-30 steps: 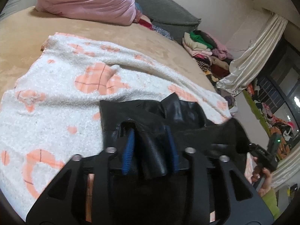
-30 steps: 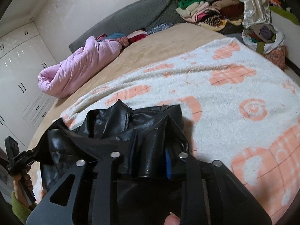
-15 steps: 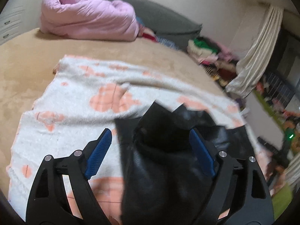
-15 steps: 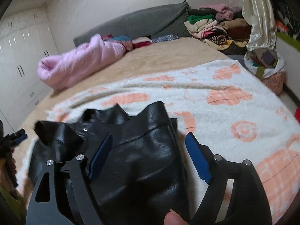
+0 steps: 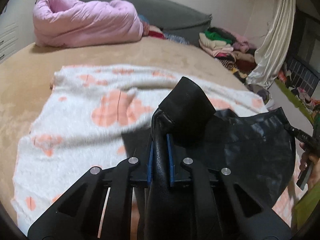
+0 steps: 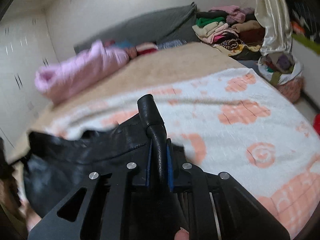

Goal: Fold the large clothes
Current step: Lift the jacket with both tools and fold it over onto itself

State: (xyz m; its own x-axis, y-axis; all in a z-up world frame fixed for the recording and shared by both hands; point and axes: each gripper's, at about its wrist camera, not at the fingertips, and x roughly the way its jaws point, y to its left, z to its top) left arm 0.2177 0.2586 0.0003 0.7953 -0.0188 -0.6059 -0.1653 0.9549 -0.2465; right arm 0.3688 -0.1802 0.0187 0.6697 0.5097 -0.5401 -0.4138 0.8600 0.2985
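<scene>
A black leather jacket hangs stretched between both grippers above the white blanket with orange patterns on the bed. My left gripper is shut on a fold of the jacket's edge, which sticks up past the blue pads. My right gripper is shut on another fold of the jacket, which spreads to its left. The right gripper's body also shows at the far right of the left wrist view.
A rolled pink duvet lies at the head of the tan bed, by a grey headboard. Piled clothes and a cream curtain stand beyond the bed's far corner. A bag of clothes sits on the floor.
Both grippers were shut on the jacket a second ago, opened half a second ago, and are now shut on new folds. The jacket is lifted and spread between them.
</scene>
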